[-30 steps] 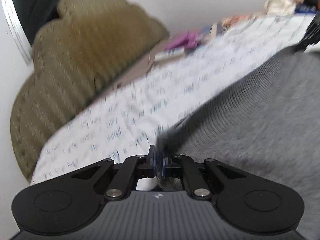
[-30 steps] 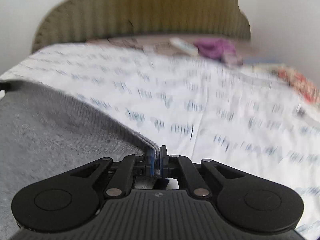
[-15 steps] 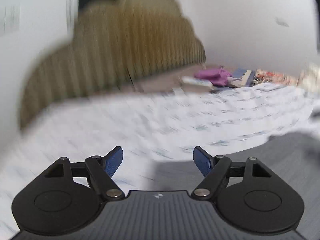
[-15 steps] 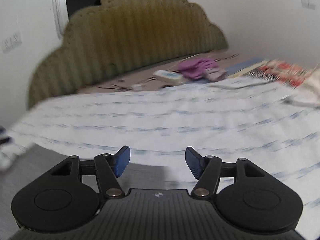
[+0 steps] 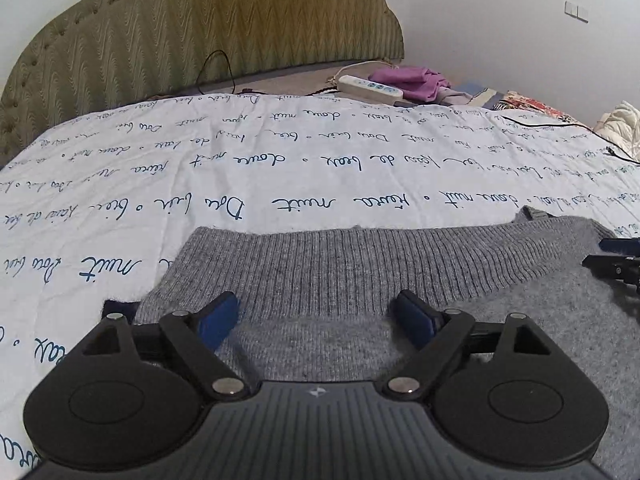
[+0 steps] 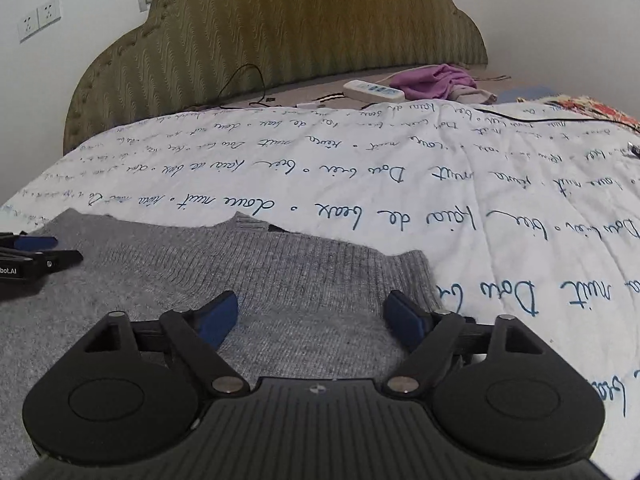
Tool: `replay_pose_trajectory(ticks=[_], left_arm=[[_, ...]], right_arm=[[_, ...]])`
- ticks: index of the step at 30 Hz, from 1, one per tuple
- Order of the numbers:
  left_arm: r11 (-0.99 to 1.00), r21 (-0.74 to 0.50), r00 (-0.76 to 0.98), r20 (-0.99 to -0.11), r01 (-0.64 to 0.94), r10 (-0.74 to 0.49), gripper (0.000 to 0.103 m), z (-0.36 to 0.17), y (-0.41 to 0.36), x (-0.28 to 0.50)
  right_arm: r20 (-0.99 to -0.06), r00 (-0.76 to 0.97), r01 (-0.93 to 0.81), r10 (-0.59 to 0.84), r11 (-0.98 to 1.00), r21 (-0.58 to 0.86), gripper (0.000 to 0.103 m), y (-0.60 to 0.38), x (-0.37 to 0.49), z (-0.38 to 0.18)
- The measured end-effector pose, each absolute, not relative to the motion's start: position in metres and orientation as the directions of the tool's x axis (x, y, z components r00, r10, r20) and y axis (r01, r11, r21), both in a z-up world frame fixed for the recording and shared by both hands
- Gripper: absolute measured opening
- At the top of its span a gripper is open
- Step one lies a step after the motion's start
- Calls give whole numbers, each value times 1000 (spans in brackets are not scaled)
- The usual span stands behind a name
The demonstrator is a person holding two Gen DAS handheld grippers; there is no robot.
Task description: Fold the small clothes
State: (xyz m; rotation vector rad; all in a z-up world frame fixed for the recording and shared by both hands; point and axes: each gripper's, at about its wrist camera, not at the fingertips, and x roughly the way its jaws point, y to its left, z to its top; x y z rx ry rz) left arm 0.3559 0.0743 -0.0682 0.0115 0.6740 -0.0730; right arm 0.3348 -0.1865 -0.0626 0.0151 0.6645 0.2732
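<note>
Grey ribbed-hem sweater (image 5: 360, 268) flat on bedspread (image 5: 280, 168)

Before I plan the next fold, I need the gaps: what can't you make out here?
- Sweater: near part hidden by the left gripper body; right side cut off by the frame edge.
- Sweater, right wrist view: near part hidden by the right gripper body.
- Power strip: too small to see what is plugged in.

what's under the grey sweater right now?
The grey sweater lies flat on the white sheet with blue script, which shows all around its ribbed edge. Whatever sits directly beneath the knit is covered. Both grippers, left and right, are open above it.
</note>
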Motion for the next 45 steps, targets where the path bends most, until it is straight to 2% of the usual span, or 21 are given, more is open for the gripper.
replay_pose_trajectory(ticks=[4, 6, 9, 13, 15, 16, 17, 20, 22, 25, 28, 30, 32, 37, 41, 43, 45], left_arm=[[999, 17, 782, -623, 44, -24, 88, -60, 70, 359], [1000, 1, 782, -623, -11, 10, 87, -46, 74, 346], [997, -79, 791, -610, -3, -46, 87, -30, 84, 322], [996, -91, 780, -623, -3, -55, 87, -36, 83, 308], [995, -98, 764, -643, -10, -56, 92, -53, 84, 310], [996, -91, 779, -624, -4, -54, 99, -62, 84, 310], [996, -92, 790, -611, -4, -53, 102, -66, 85, 310], [995, -101, 786, -617, -28, -41, 102, -63, 86, 312], [996, -75, 791, -612, -56, -2, 102, -56, 85, 302], [973, -202, 832, -554, -109, -22, 101, -32, 107, 259], [867, -475, 886, -454, -152, -93, 101, -23, 149, 190], [759, -618, 886, -448, -208, -122, 101, -32, 172, 149], [654, -721, 888, -430, -230, -161, 101, -45, 187, 115], [566, -792, 891, -405, -230, -205, 101, -65, 187, 80], [498, -838, 872, -399, -222, -283, 101, -72, 177, 103], [417, -885, 867, -362, -205, -341, 101, -80, 177, 118], [381, -892, 864, -379, -244, -333, 101, -85, 177, 129]], right_arm=[[-586, 791, -157, 178, 984, 87, 76, -191, 324, -48], [-552, 822, -94, 138, 990, 107, 78, -194, 306, -32], [-491, 846, -185, 207, 978, 93, 86, -188, 271, -9], [-554, 800, -270, 231, 963, 12, 87, -169, 257, -18], [-604, 771, -278, 202, 960, -33, 89, -160, 259, -35], [-624, 761, -280, 178, 958, -67, 91, -156, 262, -46], [-612, 773, -282, 169, 955, -91, 96, -154, 262, -55], [-614, 769, -255, 178, 966, -38, 99, -156, 266, -58], [-627, 763, -256, 156, 964, -71, 100, -151, 264, -56], [-618, 777, -220, 120, 972, -88, 96, -152, 244, -35], [-530, 824, -216, 199, 976, 30, 101, -177, 193, -5], [-492, 829, -205, 264, 963, 172, 103, -204, 155, 6], [-498, 798, -167, 340, 919, 358, 103, -234, 127, 1], [-469, 759, 86, 453, 644, 761, 96, -297, 71, -51], [-411, 791, 113, 453, 552, 826, 95, -299, 66, -65], [-363, 796, 101, 484, 485, 869, 95, -296, 78, -66], [-350, 795, 109, 496, 450, 886, 96, -291, 93, -68]])
